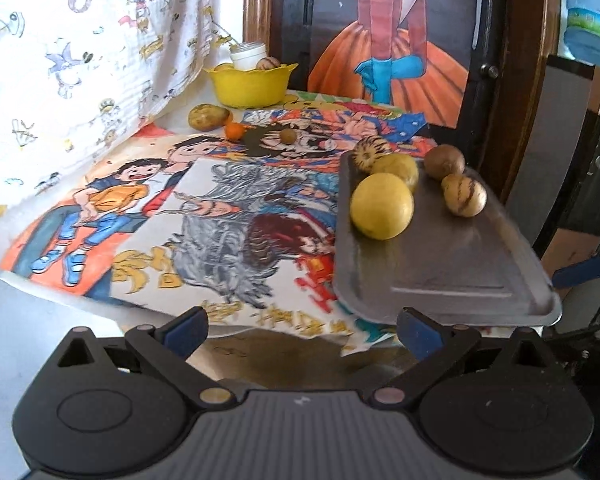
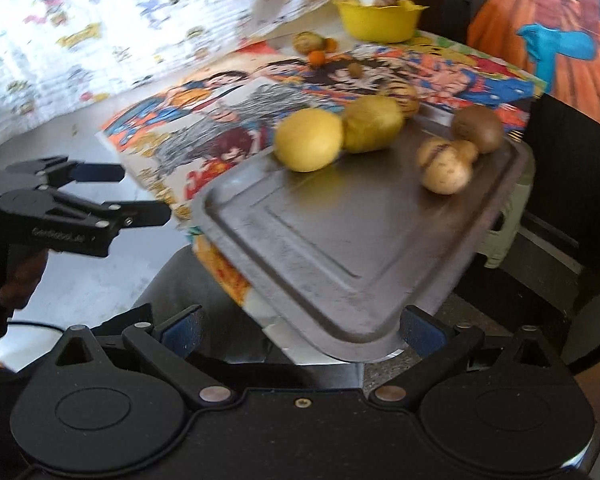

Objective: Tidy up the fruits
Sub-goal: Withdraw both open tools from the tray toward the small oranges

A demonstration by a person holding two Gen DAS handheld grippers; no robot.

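The table (image 1: 16,344) is the biggest thing, and bright cartoon posters (image 1: 204,216) cover most of it, out in front of both sets of jaws. A grey metal tray (image 1: 440,264) lies on the posters. Its near edge sits just ahead of the left gripper (image 1: 302,330), over by that gripper's right finger. The tray's near corner pokes in between the spread fingers of the right gripper (image 2: 300,330). It looks just beside the right finger, but I cannot tell if they touch.

Both grippers have their jaws wide apart and hold nothing.

A yellow bowl (image 1: 250,84) stands far ahead of the jaws, at the back of the table, with a white jar (image 1: 247,55) and fruit inside.

On the far end of the tray are two yellow fruits (image 1: 382,205), a brown kiwi (image 1: 444,161) and pale striped fruits (image 1: 464,195). Near the bowl lie a potato-coloured fruit (image 1: 208,117), a little orange fruit (image 1: 234,131) and a tiny brown one (image 1: 288,135).
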